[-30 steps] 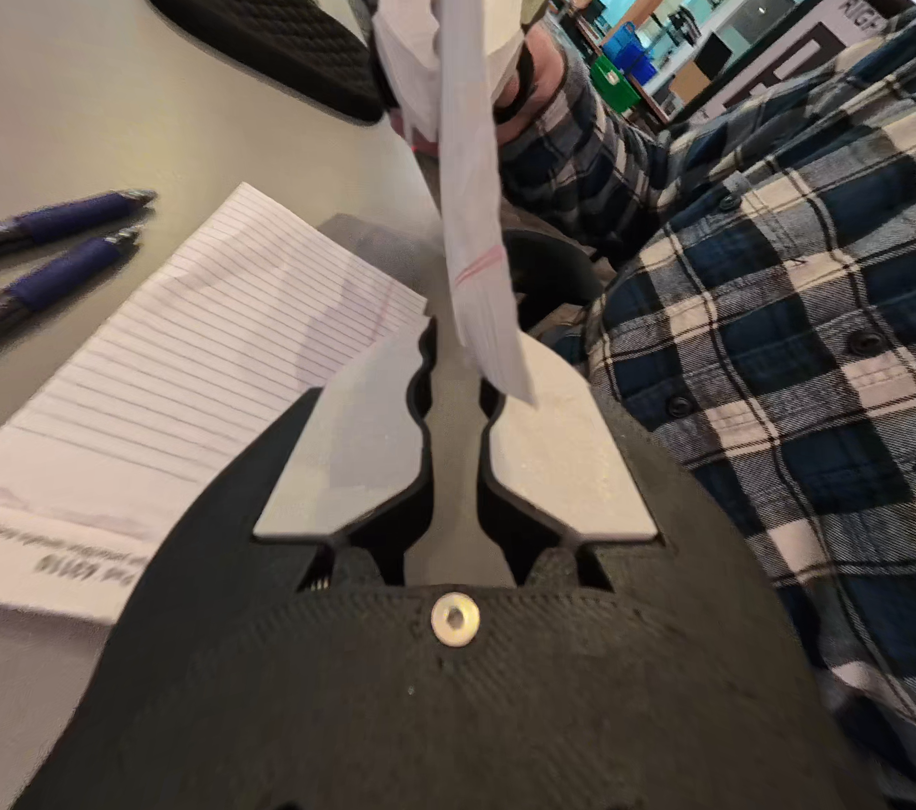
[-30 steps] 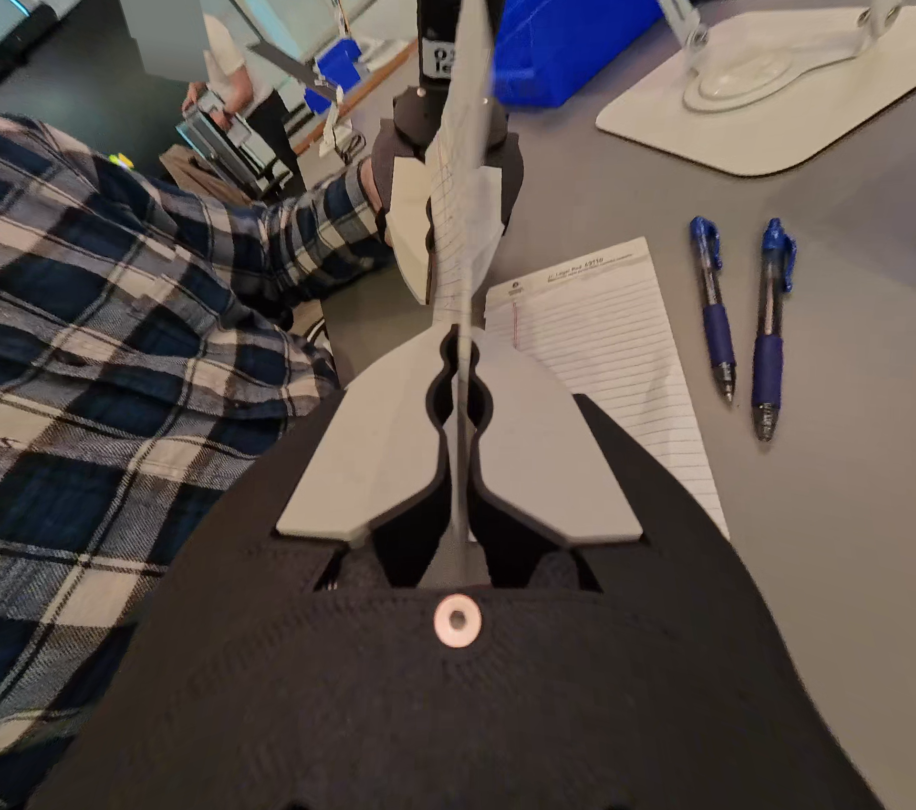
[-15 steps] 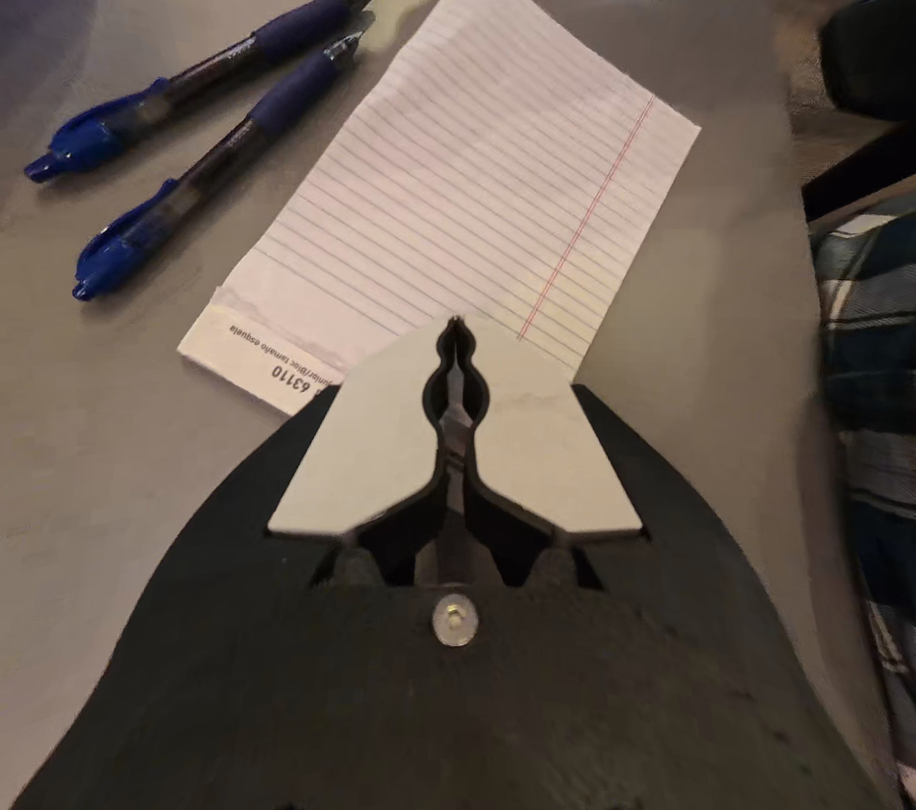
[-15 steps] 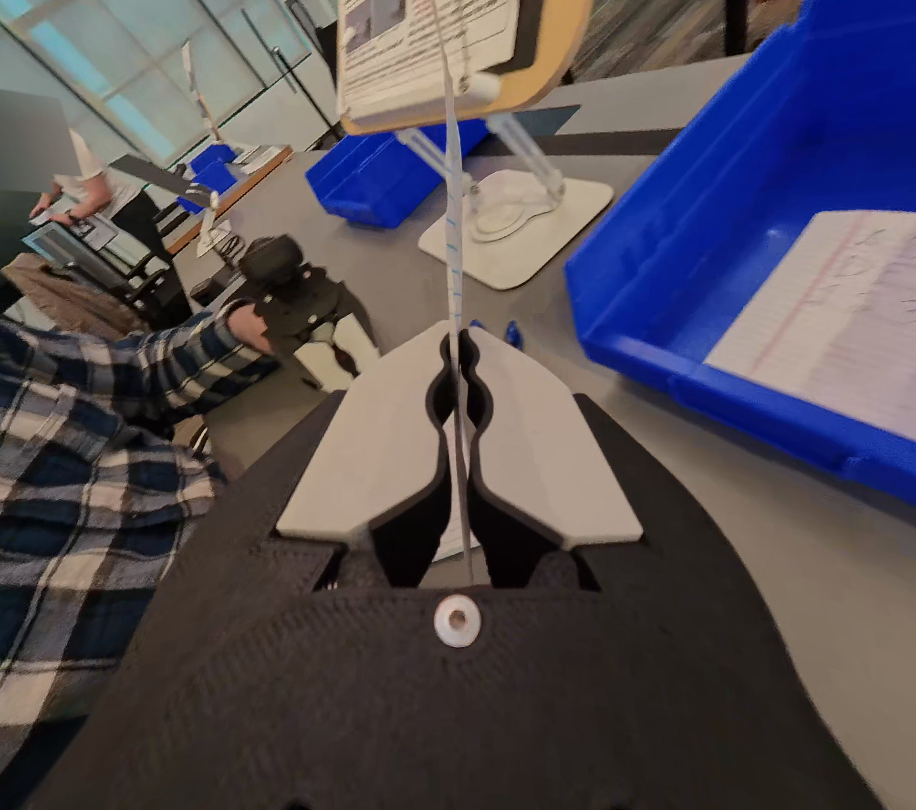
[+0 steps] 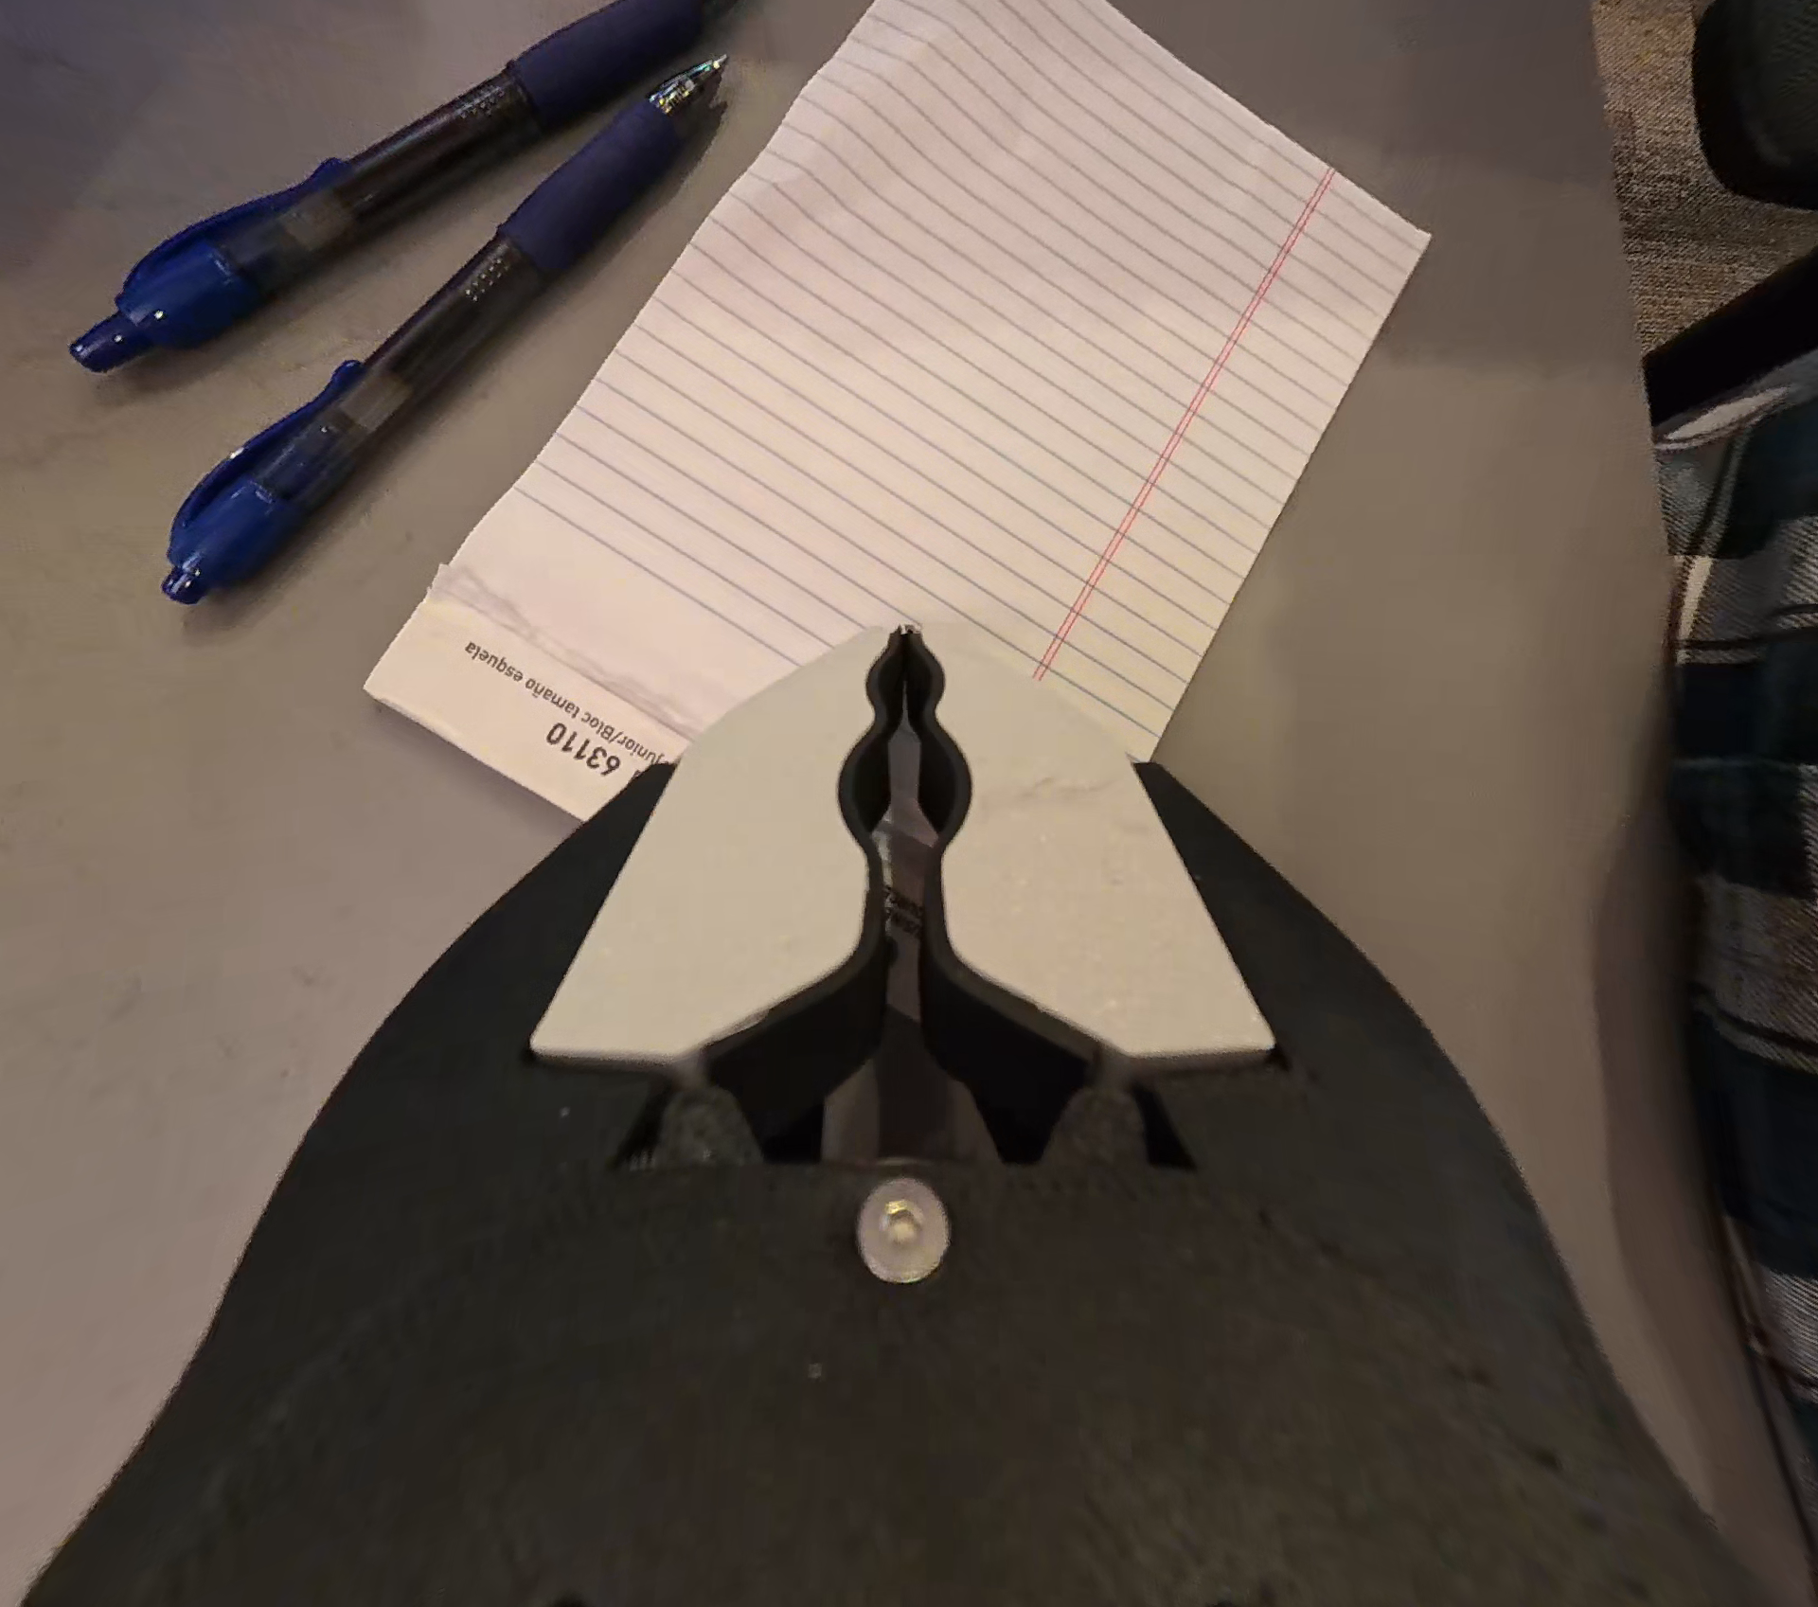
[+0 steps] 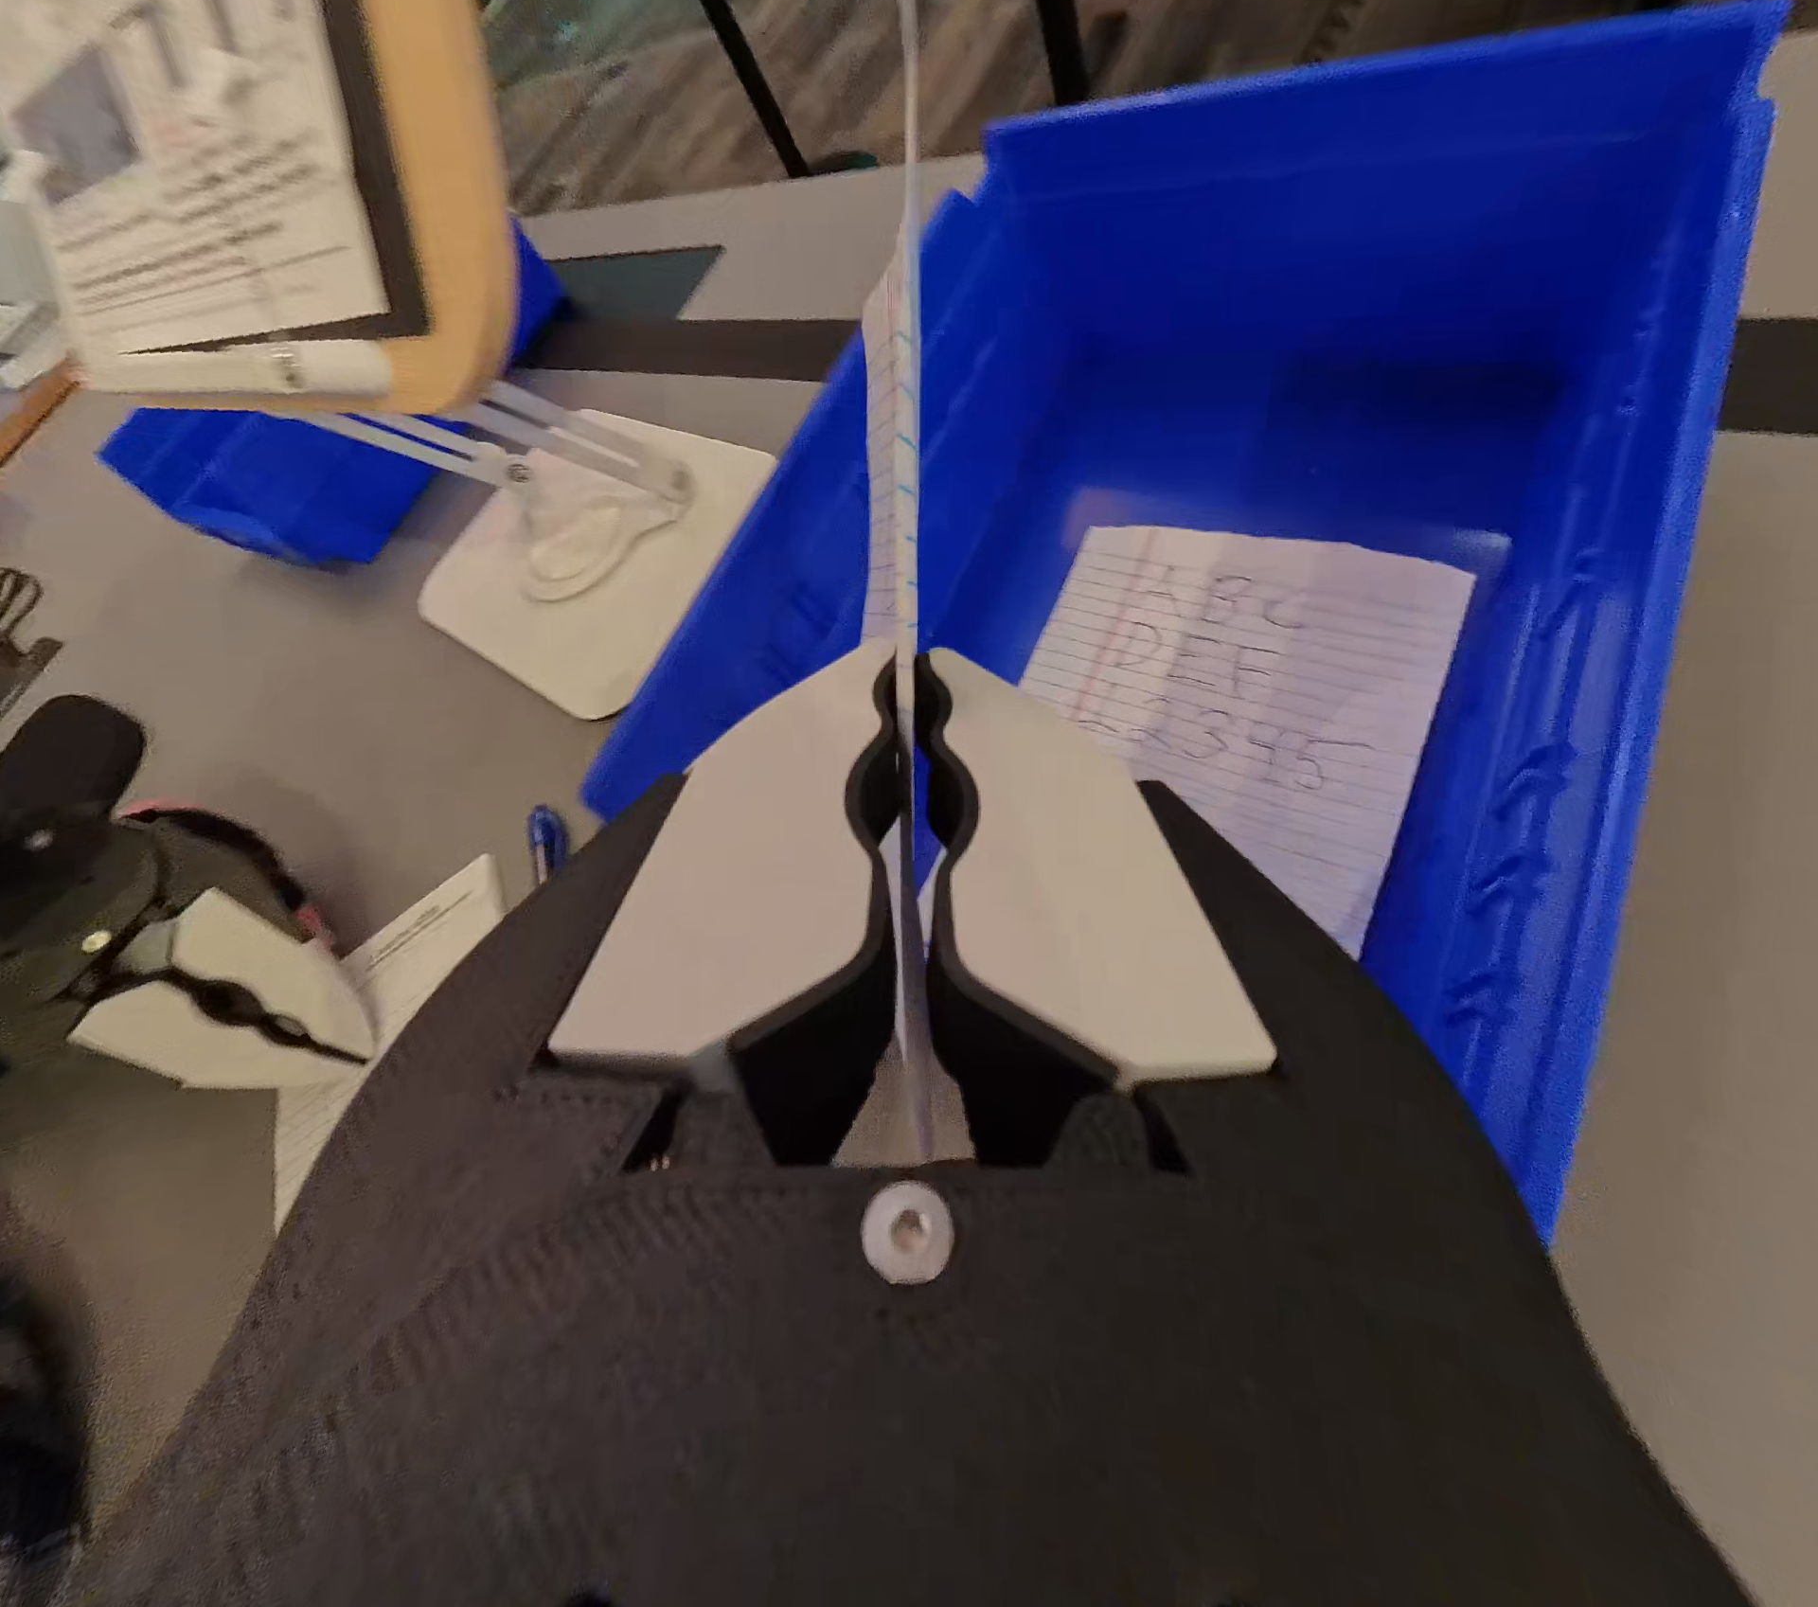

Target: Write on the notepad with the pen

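Right gripper point(image 6: 910, 669) jaws clamp lined sheet point(image 6: 900, 418) edge-on above blue bin point(image 6: 1377, 340), likely for dropping. Left gripper point(image 5: 905, 643) jaws closed, empty, over notepad point(image 5: 984, 300).

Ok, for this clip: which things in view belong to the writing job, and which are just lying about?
Part of the job:
- notepad
- two blue pens
- left gripper, shut, over the pad
- right gripper, shut on a lined sheet

Just lying about:
- blue bin with a written sheet
- clipboard stand
- second blue bin
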{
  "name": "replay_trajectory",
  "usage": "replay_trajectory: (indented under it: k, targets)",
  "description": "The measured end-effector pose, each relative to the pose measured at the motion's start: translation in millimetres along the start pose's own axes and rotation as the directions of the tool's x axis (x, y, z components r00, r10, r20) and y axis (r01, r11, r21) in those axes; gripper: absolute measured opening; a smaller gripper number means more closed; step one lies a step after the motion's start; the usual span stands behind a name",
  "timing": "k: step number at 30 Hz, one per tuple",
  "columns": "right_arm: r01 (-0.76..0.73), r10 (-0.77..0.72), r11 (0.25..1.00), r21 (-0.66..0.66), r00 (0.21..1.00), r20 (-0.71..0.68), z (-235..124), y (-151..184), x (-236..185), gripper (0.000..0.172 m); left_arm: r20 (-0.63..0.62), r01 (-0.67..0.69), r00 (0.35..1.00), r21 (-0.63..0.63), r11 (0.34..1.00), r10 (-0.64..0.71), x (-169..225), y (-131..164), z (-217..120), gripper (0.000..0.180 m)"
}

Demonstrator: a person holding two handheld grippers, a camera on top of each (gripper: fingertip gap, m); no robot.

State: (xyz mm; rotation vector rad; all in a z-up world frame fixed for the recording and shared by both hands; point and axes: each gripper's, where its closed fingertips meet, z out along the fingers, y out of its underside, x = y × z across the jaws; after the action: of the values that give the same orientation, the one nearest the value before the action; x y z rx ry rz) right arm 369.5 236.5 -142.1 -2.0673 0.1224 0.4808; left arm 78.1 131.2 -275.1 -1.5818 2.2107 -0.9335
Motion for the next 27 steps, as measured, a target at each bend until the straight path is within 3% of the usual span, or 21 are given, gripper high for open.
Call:
replay_trajectory:
  k: [5,10,12,16,18,20,24,27]
  targets:
    - [-0.054,0.038,0.989,-0.140,0.993,-0.113,32,21,37,0.000,0.001,-0.011,1.000,-0.001,1.000,0.011,0,0,0,0.000]
    - [-0.054,-0.040,0.947,-0.318,0.959,-0.281,43,50,66,0.001,-0.021,-0.010,1.000,-0.006,1.000,0.010,1,0,0,0.000]
    - [-0.068,-0.064,0.933,-0.353,0.935,-0.349,40,54,75,0.036,-0.022,-0.008,1.000,-0.007,1.000,0.008,1,0,0,0.000]
    - [0.040,-0.176,0.950,-0.309,0.886,-0.428,15,34,65,0.068,-0.012,-0.016,1.000,-0.005,1.000,0.016,1,0,0,0.000]
    - [0.159,-0.266,0.939,-0.304,0.897,-0.352,3,27,28,0.058,-0.011,-0.015,1.000,-0.004,1.000,0.015,1,0,0,0.000]
    - [0.286,-0.367,0.890,-0.355,0.911,-0.187,-4,42,-21,0.053,-0.009,-0.016,1.000,-0.005,1.000,0.016,1,0,0,0.000]
    - [0.338,-0.266,0.778,-0.529,0.941,0.210,-13,136,-110,0.064,-0.010,-0.020,1.000,-0.006,1.000,0.020,1,1,0,0.000]
    - [0.375,-0.239,0.676,-0.634,0.926,0.292,-19,198,-133,0.077,-0.005,-0.024,1.000,-0.008,1.000,0.024,1,1,0,0.000]
